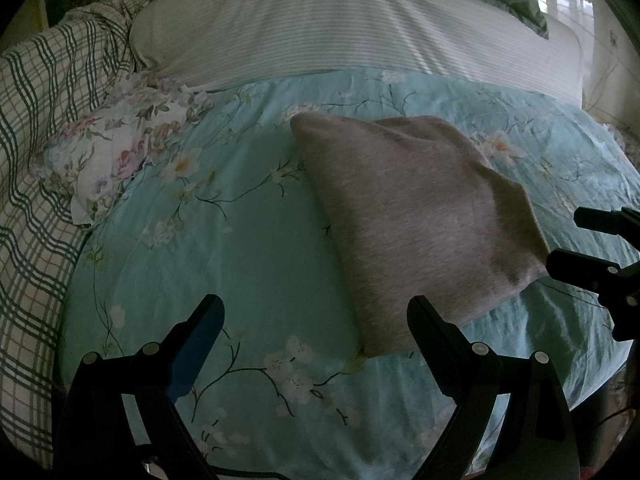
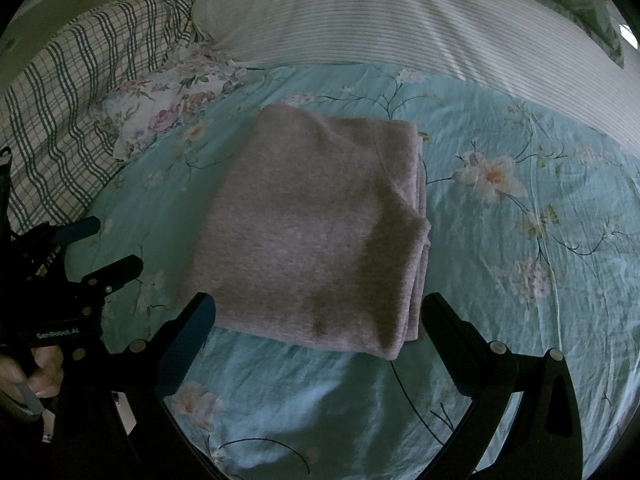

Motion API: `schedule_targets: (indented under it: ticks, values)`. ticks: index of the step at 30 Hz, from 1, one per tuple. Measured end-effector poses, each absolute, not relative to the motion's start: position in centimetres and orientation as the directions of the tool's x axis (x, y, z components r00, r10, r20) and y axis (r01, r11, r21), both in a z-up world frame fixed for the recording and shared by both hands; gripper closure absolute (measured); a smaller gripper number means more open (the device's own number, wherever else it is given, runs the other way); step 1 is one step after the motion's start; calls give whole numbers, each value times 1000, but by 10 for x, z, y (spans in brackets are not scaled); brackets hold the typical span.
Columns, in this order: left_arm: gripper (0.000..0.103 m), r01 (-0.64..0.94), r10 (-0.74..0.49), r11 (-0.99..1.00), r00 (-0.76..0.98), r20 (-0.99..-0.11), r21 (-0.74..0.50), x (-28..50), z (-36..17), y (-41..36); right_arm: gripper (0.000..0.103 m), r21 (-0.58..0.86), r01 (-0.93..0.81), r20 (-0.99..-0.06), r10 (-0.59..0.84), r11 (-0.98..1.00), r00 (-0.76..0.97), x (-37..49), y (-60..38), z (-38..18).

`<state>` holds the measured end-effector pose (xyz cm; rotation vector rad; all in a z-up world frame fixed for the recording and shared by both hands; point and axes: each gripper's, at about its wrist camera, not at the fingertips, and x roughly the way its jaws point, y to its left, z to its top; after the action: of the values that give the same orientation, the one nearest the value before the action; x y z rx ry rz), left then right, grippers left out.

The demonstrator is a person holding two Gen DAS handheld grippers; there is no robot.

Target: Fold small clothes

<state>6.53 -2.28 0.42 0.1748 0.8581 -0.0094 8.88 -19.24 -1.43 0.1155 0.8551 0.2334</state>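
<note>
Grey garment is folded into a rectangle, several layers stacked at its right edge, lying flat mid-sheet on the teal floral bed cover. Left gripper: fingers spread wide, empty, its right finger over the garment's near corner. Right gripper: fingers spread wide, empty, straddling the garment's near edge. Floral cloth sits at the sheet's far-left corner, striped pillow along its far edge.

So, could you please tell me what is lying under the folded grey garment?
The folded grey garment rests on the turquoise floral sheet, which shows all around it. Whatever lies directly beneath is covered.
</note>
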Motion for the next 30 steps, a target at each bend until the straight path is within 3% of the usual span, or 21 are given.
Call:
schedule_targets:
  ticks: [30]
  values:
    - [10,83,61,985,653,-755,151,69,6,-28,1,196,-153,-733,248,969,633,90,-191,-14]
